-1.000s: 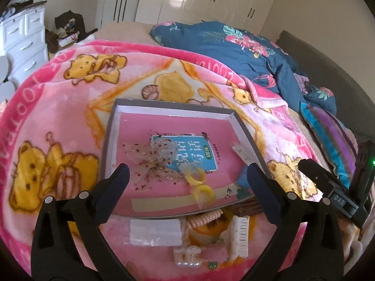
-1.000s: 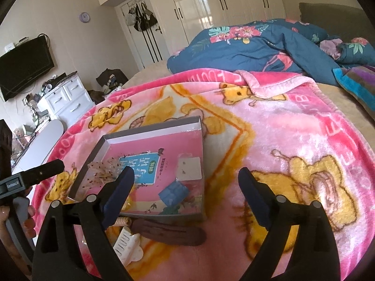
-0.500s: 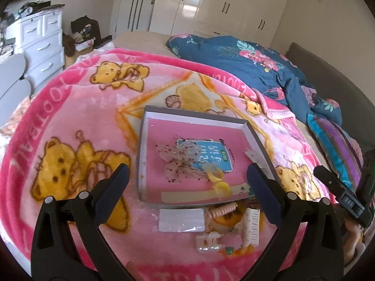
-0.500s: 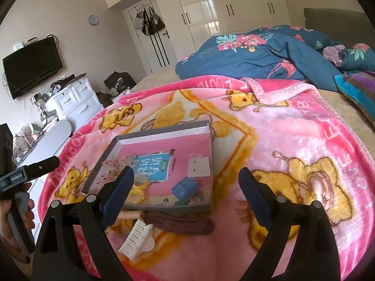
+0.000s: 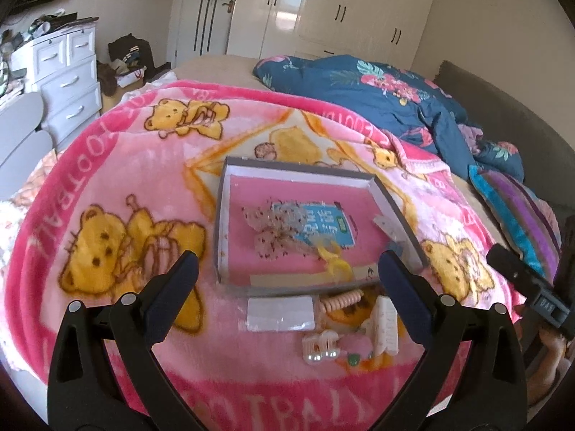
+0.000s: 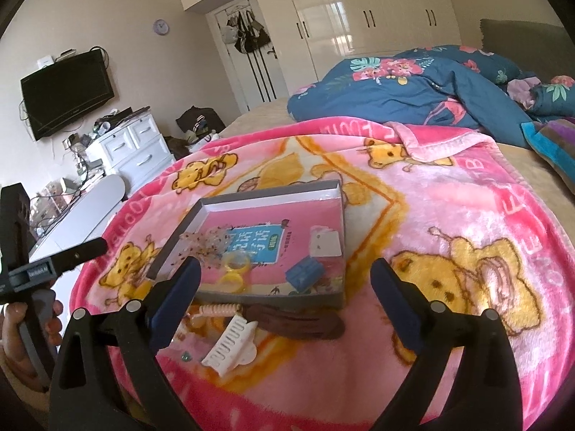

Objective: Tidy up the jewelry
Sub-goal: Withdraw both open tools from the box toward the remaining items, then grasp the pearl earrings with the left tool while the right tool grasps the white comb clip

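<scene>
A grey shallow box point(image 5: 221, 215) point(image 6: 342, 222) with a pink floor lies on the pink bear blanket. In it are a speckled clear bow point(image 5: 273, 230) point(image 6: 208, 242), a yellow clip point(image 5: 336, 260) point(image 6: 235, 269), a blue clip point(image 6: 304, 274) and a white card point(image 6: 325, 242). In front of the box lie a white packet point(image 5: 280, 312), a peach coil tie point(image 5: 339, 300) point(image 6: 217, 310), a white claw clip point(image 5: 384, 325) point(image 6: 231, 346), a pearl clip point(image 5: 321, 348) and a brown hair clip point(image 6: 298, 321). My left gripper point(image 5: 287, 283) and right gripper point(image 6: 284, 283) are open and empty, held back from the items.
A blue floral duvet point(image 5: 377, 93) point(image 6: 413, 86) is heaped at the far side of the bed. Striped fabric point(image 5: 517, 212) lies at the right. White drawers point(image 5: 68, 79) point(image 6: 133, 147) stand left of the bed. A wardrobe point(image 6: 359, 18) fills the back wall.
Both grippers have drawn back and up from the box, so the box and the loose items look smaller and farther. Both stay open. Nothing on the blanket has moved.
</scene>
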Demonstrator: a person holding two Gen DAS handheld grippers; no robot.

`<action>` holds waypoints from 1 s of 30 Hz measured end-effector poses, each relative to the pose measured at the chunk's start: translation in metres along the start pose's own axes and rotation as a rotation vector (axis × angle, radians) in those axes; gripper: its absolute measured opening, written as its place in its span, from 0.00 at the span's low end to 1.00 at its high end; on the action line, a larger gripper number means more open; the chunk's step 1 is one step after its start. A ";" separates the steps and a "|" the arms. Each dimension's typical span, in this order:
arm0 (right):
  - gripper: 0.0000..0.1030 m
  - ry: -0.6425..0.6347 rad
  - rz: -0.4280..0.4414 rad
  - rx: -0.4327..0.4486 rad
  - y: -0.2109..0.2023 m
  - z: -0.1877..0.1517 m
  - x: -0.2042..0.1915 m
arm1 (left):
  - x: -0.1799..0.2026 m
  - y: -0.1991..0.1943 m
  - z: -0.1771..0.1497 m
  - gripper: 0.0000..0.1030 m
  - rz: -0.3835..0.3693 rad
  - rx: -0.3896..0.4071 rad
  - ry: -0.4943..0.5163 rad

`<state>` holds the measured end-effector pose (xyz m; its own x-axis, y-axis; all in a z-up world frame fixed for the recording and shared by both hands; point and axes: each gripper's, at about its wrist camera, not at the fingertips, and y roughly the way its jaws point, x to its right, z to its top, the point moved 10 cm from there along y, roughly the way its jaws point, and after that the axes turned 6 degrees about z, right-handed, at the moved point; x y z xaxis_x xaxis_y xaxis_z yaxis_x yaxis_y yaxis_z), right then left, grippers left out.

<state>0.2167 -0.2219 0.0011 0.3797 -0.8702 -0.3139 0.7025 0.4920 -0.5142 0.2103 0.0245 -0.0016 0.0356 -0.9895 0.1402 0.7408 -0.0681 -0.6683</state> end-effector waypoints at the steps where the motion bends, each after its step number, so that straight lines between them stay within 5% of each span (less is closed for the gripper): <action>1: 0.92 -0.007 0.004 -0.007 0.000 -0.002 -0.002 | 0.000 0.000 -0.003 0.91 0.001 -0.004 0.003; 30: 0.92 -0.051 0.069 -0.148 0.016 -0.058 -0.034 | -0.006 0.018 -0.075 0.91 0.058 -0.129 0.060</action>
<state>0.1801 -0.1829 -0.0429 0.4564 -0.8327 -0.3134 0.5788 0.5454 -0.6062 0.1731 0.0200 -0.0699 0.0334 -0.9978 0.0573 0.6460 -0.0222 -0.7630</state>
